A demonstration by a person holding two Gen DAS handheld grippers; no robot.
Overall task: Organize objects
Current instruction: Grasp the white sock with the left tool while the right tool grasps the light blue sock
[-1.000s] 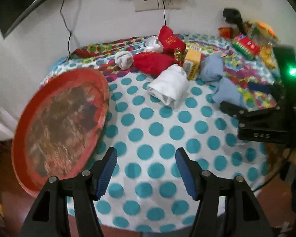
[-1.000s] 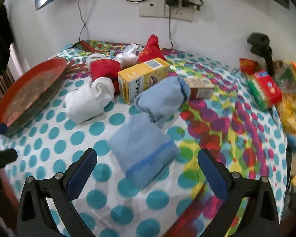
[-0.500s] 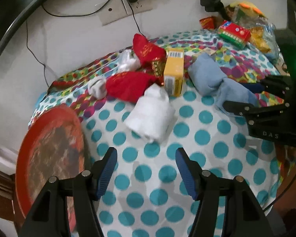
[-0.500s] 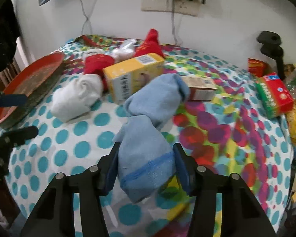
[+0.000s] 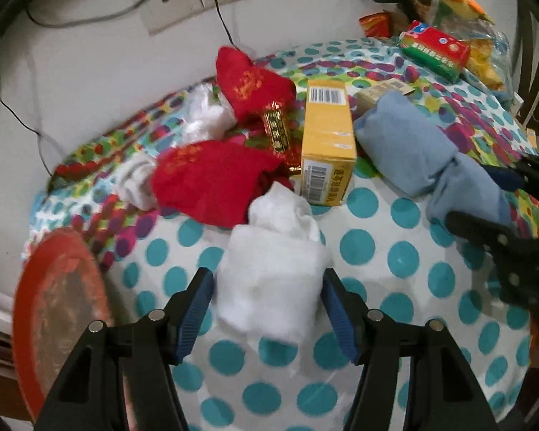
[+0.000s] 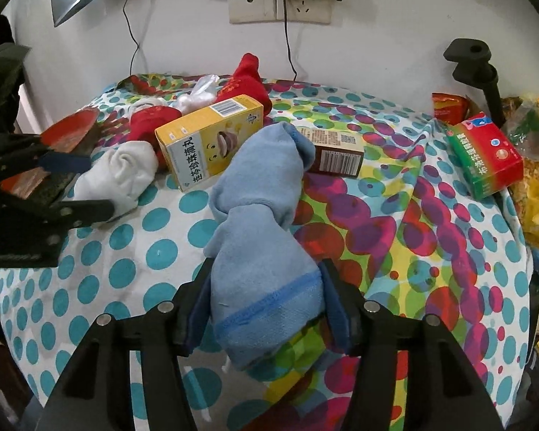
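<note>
Two grippers worked beside the yellow box (image 6: 212, 143). The right gripper (image 6: 266, 303), jaws easing slightly apart, pinched the blue sock (image 6: 262, 251) for sorting. The left gripper (image 5: 267, 310) stood open astride the white sock (image 5: 273, 280), apparently ready to close.

My table (image 6: 100, 251), under a dotted cloth, carries a blue sock (image 6: 262, 215) at centre, a yellow box (image 6: 208, 143) at eleven o'clock, a white sock (image 6: 122, 176) at ten, red socks (image 5: 212, 183) behind it, a brown box (image 6: 337, 154) at one, a green-red box (image 6: 485, 154) at two, and a red tray (image 5: 57, 309) overhanging its nine o'clock edge.
</note>
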